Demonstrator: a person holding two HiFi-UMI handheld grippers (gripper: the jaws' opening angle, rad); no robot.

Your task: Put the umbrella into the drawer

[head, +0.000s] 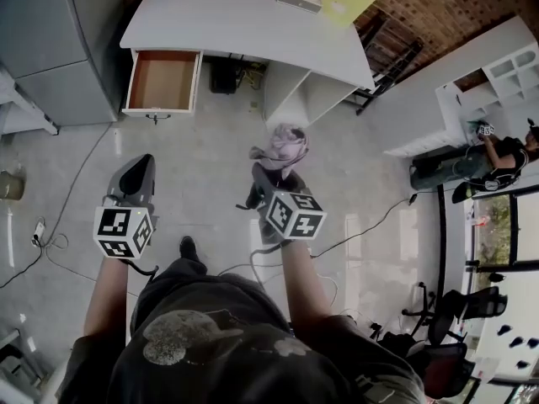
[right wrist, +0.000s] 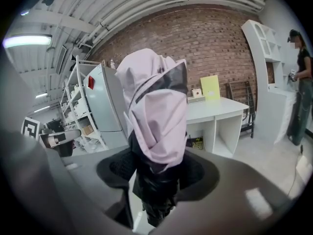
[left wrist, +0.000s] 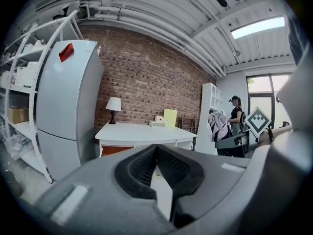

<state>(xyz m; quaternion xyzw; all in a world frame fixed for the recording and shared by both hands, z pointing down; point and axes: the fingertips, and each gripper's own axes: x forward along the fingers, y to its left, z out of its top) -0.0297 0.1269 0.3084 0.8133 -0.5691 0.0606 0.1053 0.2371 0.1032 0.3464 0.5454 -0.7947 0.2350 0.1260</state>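
A folded pink umbrella (head: 285, 146) with a dark strap and handle stands up out of my right gripper (head: 274, 179), whose jaws are shut on its lower part. In the right gripper view the umbrella (right wrist: 156, 111) fills the middle, with the right gripper (right wrist: 155, 168) pads pressed on its dark stem. My left gripper (head: 141, 165) is at the left, holding nothing, its fingertips touching in the left gripper view (left wrist: 156, 148). The drawer (head: 162, 81) hangs open and empty at the left end of the white desk (head: 236, 15), ahead of both grippers. The same drawer (left wrist: 116, 150) shows as an orange-brown front.
A grey fridge (head: 59, 40) stands left of the desk. Cables (head: 50, 234) trail over the floor at left and right. A person (head: 505, 154) stands by a white shelf unit (head: 497, 74) at the right. A lamp (left wrist: 113, 104) and small boxes sit on the desk. Office chairs (head: 455, 310) stand lower right.
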